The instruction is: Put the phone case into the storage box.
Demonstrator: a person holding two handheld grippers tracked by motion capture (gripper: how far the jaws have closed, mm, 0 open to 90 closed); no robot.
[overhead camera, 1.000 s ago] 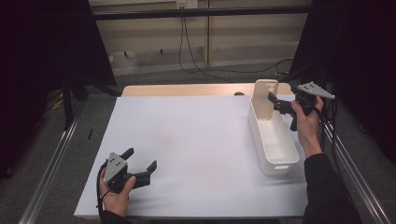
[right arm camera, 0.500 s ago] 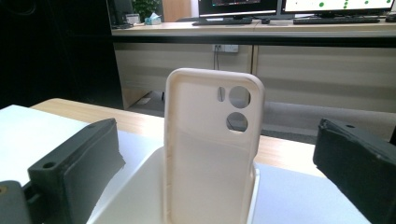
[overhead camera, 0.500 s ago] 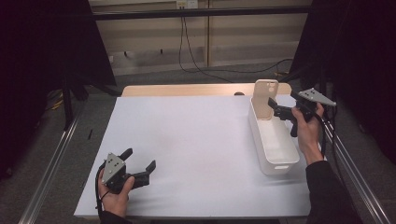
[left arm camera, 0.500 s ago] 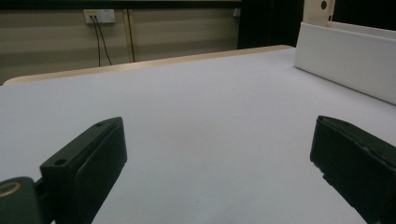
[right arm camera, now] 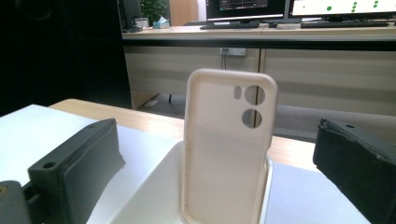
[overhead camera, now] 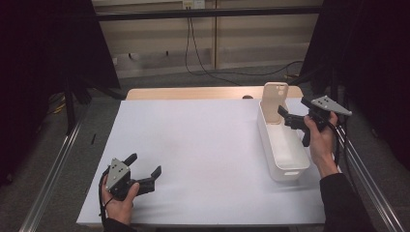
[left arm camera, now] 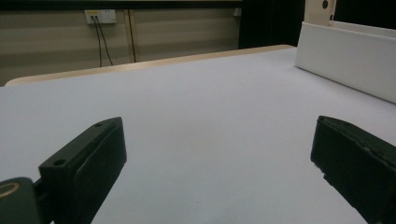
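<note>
At the far right of the tabletop (overhead camera: 203, 145), a cream phone case (overhead camera: 274, 104) stands upright in the far end of a long white bin (overhead camera: 283, 145), leaning against its end wall with the camera cutouts at the top. The right claw (overhead camera: 290, 116) hovers just beside the case, above the bin, jaws apart and pointed at it; in the right gripper view the case (right arm camera: 229, 144) stands squarely between the two black jaws, not yet touched. The step in hand looks like the approach to a grasp. The next move calls for easing forward until the jaws straddle the case's edges, then closing gently, since the thin shell may flex or tip. The left claw (overhead camera: 145, 175) rests low near the front left corner, jaws spread wide, holding nothing, well apart from the bin.
</note>
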